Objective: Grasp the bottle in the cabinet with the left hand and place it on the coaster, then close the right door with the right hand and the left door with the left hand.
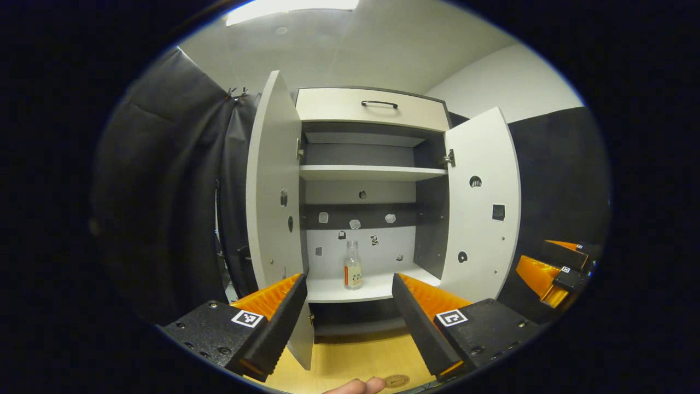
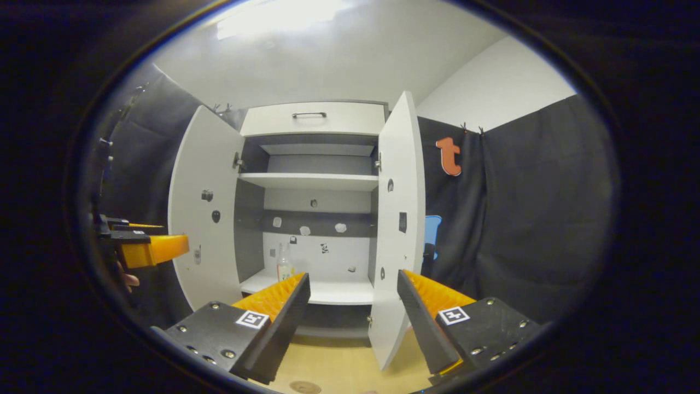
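A: Where does the bottle (image 1: 353, 266) stand?

B: Upright on the lower shelf (image 1: 350, 289) of the cabinet (image 1: 372, 109), near the back wall and roughly in the middle. Nothing touches it. In the right gripper view it sits partly behind a finger of that gripper.

A: And the left gripper (image 1: 348, 306)?

B: Its jaws are spread wide and hold nothing. It is aimed straight at the bottle, which shows in the gap between the two fingers, but it hangs well short of the shelf. I judge the wide spread suits a reach around the bottle's body.

A: The right gripper (image 2: 353, 306)?

B: Also released and empty, waiting out in front of the right door (image 2: 398, 219), likely because that door is its job later. From the left gripper view it sits off to the side, clear of the reach.

A: Why are both doors swung out?

B: So the shelf is open to the reach. The left door (image 1: 272, 186) stands edge-on beside the left gripper.

A: The coaster (image 1: 396, 380)?

B: A small round disc on the wooden table (image 1: 350, 355) in front of the cabinet, close below the grippers, beside a fingertip (image 1: 358, 386). A short carry, I would guess.
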The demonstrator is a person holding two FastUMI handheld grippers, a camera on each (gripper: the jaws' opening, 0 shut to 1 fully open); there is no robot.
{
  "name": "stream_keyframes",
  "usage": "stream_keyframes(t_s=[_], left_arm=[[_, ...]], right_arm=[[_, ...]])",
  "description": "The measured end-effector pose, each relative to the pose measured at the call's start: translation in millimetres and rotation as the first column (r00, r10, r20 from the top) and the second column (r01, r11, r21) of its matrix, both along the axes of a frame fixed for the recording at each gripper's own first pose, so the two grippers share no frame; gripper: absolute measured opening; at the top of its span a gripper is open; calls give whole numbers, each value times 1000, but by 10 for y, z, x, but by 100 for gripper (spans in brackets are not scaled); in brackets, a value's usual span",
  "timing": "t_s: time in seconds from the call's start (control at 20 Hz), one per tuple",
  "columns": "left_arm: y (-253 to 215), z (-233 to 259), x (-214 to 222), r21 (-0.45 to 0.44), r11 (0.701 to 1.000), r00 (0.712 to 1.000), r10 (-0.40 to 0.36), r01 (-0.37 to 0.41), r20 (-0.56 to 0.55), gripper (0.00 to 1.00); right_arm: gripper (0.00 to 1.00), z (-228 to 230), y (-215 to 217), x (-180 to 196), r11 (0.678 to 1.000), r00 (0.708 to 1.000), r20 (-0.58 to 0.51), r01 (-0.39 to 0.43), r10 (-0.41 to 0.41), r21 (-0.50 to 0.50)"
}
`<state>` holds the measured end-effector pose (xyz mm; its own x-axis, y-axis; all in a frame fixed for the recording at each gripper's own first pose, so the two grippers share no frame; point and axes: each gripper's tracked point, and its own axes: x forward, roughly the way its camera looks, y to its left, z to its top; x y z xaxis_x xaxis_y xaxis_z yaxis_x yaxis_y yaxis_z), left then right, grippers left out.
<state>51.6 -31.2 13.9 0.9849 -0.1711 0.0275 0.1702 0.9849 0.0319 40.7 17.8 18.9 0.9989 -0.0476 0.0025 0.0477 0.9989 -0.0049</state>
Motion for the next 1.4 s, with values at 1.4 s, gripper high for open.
stream_keyframes(t_s=[1.4], left_arm=[[-575,-1452,3732,9,993,989,116,-116,-91,99]], right_arm=[[97,-297,-346,-448,966,965,-40,258,-258,-18]])
